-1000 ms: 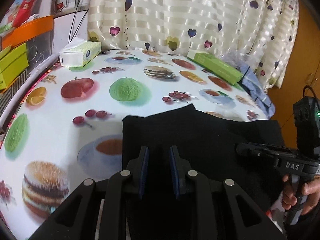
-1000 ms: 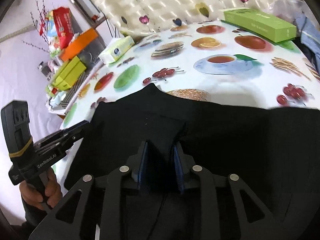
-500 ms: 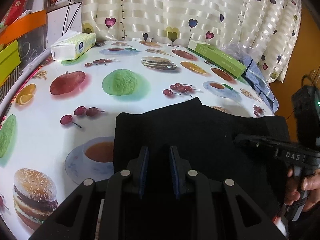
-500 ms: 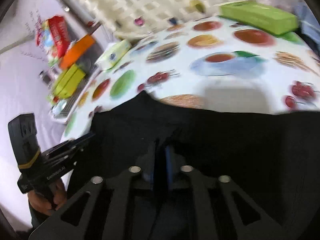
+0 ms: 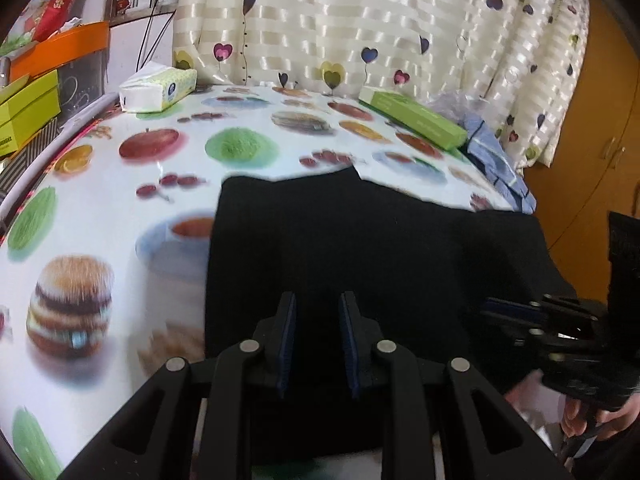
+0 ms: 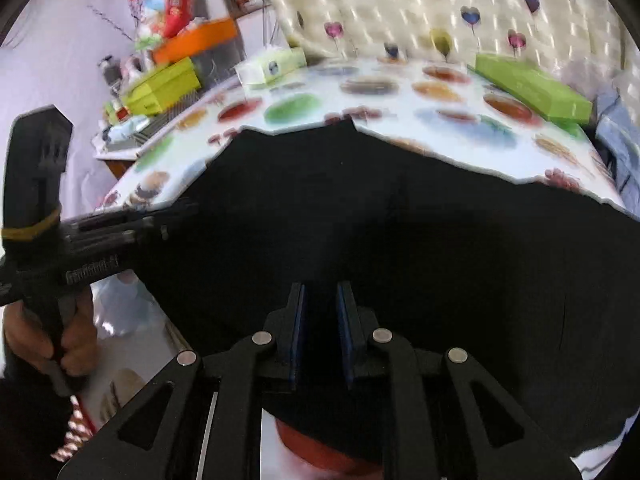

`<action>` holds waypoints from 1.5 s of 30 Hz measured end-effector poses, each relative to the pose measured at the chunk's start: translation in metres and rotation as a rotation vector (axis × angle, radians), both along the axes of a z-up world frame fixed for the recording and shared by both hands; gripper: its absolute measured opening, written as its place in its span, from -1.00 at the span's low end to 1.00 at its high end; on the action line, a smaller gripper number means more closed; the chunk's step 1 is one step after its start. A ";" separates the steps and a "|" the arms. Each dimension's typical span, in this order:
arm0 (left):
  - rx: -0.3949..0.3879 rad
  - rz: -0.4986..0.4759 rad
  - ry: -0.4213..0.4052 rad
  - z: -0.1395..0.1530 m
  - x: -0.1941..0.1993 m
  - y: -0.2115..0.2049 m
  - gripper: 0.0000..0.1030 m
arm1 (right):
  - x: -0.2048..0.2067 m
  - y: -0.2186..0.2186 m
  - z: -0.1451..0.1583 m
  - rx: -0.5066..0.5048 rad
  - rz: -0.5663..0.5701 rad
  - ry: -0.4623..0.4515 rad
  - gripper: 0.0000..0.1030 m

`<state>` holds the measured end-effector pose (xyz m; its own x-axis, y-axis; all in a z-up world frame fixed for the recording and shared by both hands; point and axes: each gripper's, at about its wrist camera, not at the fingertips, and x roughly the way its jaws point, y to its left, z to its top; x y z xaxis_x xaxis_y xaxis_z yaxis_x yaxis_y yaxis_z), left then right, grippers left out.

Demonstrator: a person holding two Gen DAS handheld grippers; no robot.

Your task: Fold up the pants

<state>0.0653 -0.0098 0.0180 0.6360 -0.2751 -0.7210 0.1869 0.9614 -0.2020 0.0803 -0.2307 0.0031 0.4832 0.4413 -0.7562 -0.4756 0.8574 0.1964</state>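
Having just pulled back, we hover both grippers (image 5: 316, 344) (image 6: 320, 336), fingers parted and empty, over the folded pants (image 5: 360, 248).

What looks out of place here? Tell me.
Only the crumpled blue cloth bunched at the table's far right edge beside the green box. The black pants lie flat between both grippers.
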 end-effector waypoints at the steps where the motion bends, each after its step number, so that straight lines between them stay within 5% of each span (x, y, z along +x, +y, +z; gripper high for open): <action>1: 0.003 -0.003 0.007 -0.003 -0.003 -0.002 -0.43 | 0.000 -0.004 0.000 -0.014 -0.014 0.008 -0.67; 23: 0.070 0.016 -0.035 0.001 -0.057 -0.021 -0.35 | -0.054 -0.033 0.016 -0.020 -0.040 -0.088 -0.59; 29: 0.084 0.020 -0.054 0.004 -0.068 -0.025 -0.35 | -0.071 -0.070 0.017 0.005 -0.121 -0.091 -0.17; 45: 0.099 -0.025 -0.102 0.014 -0.052 -0.053 -0.35 | -0.087 -0.151 0.007 0.067 -0.340 -0.006 -0.14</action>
